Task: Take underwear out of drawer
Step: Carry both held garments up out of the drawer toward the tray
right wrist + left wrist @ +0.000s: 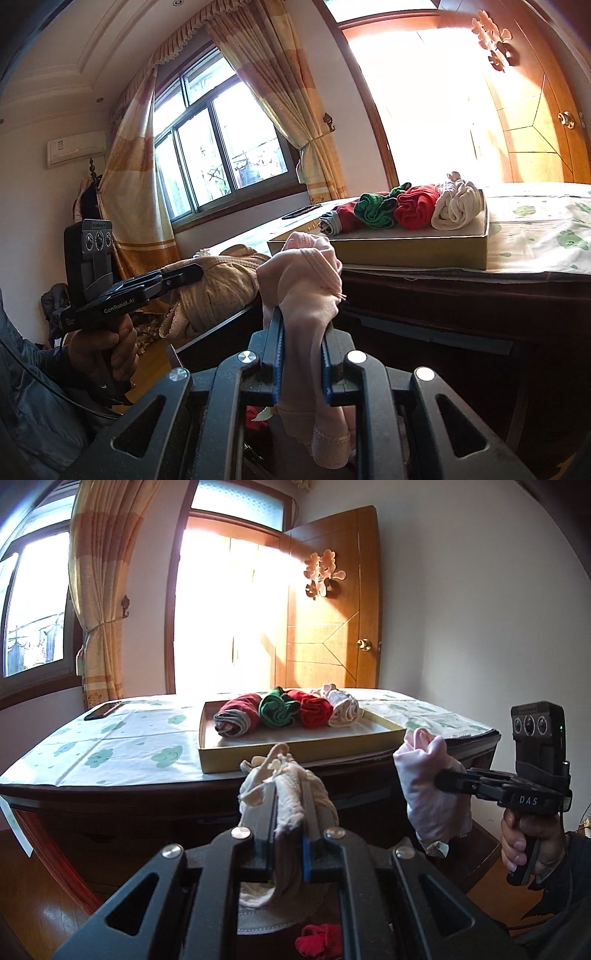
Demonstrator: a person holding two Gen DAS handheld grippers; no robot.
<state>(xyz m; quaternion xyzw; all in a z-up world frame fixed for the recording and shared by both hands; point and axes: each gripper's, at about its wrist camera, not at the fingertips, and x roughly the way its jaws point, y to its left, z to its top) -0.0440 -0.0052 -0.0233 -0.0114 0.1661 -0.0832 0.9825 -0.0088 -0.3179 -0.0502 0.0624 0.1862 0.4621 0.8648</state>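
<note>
On the cloth-covered table (110, 746): one shallow cardboard tray (295, 755), holding four rolled pieces of underwear side by side — dark red with grey band (236, 716), green (277, 710), bright red (314, 710), cream (343, 709). These count as already taken out and set down.

In transit, below the table edge: two further pieces.
- Left gripper (290, 794): jaws pinched together on a beige lace-trimmed piece (288, 801), which hangs down through and beneath the fingers.
- Right gripper (303, 332): jaws clamped on a pale pink piece (306, 288), bunched above the pads with a waistband trailing below. A hand (524, 842) holds its grip.

Both items are clear of the drawer and raised toward the tray, neither yet deposited.

Remaining: a red item (319, 936) lies low beneath the left gripper, probably still in the drawer, though the gripper body hides the drawer itself and whatever else it contains.

Judged status: well advanced; two placements pending, at least one piece left to fetch.

Also present: a dark phone (101, 710) at the table's far corner.
</note>
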